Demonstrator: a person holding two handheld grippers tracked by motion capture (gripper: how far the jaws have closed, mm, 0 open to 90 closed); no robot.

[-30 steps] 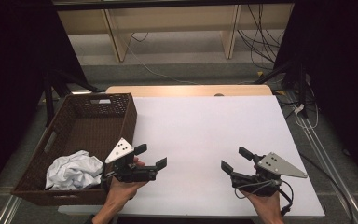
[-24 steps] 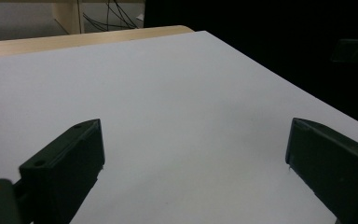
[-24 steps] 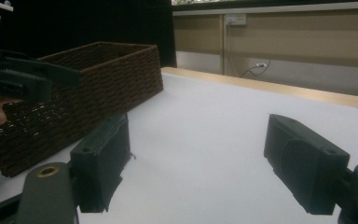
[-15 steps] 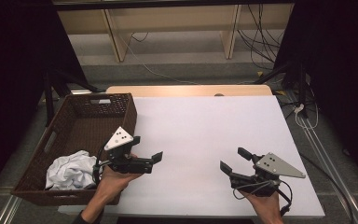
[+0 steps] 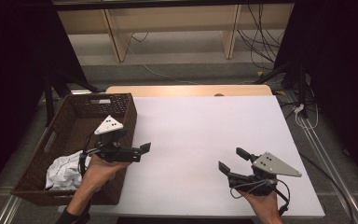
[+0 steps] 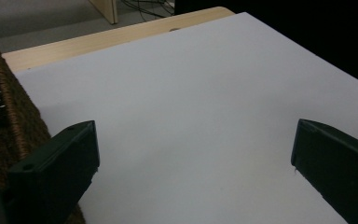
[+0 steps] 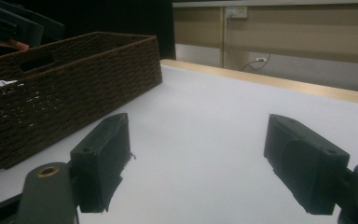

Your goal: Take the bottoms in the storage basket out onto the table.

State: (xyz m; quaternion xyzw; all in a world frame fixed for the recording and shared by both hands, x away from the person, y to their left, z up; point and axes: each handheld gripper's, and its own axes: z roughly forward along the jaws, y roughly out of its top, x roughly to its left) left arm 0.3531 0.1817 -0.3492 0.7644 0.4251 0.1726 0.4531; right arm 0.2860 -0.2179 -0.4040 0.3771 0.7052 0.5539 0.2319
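- High view: the left tongs (image 5: 140, 150) hang over the near right corner of the brown wicker basket (image 5: 70, 122), jaws spread with nothing between them; they have just been opening the last bit wider. A crumpled white cloth (image 5: 64, 169) lies in the near end of the basket, part of it hidden behind the left forearm and the basket's wall. The hand itself sits mostly under the gripper body.
- High view, again: the right tongs (image 5: 231, 159) sit low over the near right part of the white tabletop (image 5: 205, 126), jaws spread and holding nothing. Far edge of the tabletop is a bare wood strip; beyond it grey floor, pale shelving legs and loose cables. Both sides of the room fall off into black.
- Left gripper view: two black jaws far apart, both cut off at the bottom edge; bare white tabletop between; basket weave at the left margin.
- Right gripper view: jaws wide, basket at the left, a scrap of white cloth showing through its handle slot. The dark shape top left is hard to make out.
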